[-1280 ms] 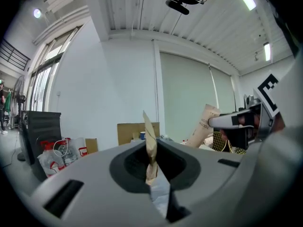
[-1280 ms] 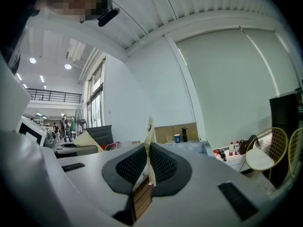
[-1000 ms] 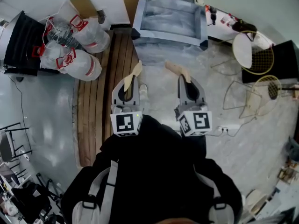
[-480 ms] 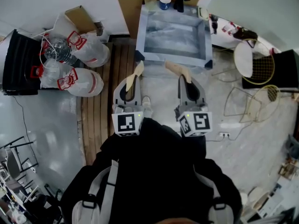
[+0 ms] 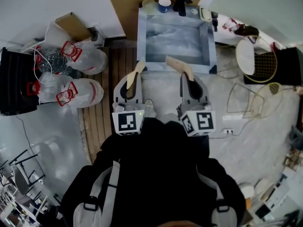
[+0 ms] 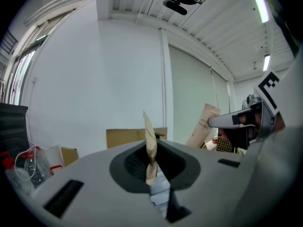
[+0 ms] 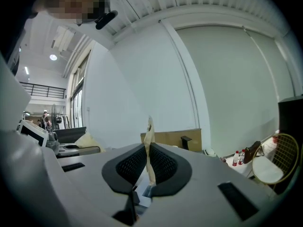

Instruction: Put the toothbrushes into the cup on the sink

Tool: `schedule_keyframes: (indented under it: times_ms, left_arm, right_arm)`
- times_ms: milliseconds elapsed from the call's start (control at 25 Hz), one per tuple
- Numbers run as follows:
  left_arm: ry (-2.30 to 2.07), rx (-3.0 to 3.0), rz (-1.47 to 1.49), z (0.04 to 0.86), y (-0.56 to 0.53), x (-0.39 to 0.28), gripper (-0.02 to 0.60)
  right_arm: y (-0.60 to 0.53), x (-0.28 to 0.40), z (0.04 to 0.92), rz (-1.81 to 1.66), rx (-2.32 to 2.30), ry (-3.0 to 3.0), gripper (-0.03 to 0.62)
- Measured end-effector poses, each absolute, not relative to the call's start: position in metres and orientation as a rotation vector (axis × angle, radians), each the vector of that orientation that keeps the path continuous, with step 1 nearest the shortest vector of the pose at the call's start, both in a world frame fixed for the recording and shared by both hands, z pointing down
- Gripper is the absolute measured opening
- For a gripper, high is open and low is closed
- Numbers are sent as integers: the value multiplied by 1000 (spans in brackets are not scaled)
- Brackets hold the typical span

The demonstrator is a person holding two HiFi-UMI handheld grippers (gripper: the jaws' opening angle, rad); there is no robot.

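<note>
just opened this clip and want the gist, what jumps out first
Mid-frame in the head view, the left claw is shut on the left toothbrush and the right claw on the right toothbrush, both tan and pointing toward the sink ahead. A blue cup stands on the sink's far rim. Clear bags of bottles lie on the floor at the left.

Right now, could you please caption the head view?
Left tongs and right tongs each grip a tan toothbrush, pointed at the sink bearing the cup.
</note>
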State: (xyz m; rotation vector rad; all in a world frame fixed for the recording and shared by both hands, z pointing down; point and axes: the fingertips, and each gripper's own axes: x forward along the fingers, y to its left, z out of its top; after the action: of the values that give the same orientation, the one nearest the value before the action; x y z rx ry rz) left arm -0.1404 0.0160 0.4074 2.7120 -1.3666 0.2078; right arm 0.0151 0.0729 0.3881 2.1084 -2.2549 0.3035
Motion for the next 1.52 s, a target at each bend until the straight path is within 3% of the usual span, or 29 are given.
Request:
schedule_keyframes:
  times_ms: [1520]
  left_arm:
    - [-1608,2648,258,399,-129,-17,29]
  right_arm:
    - [-74,141,384,304,1966,-2464,21]
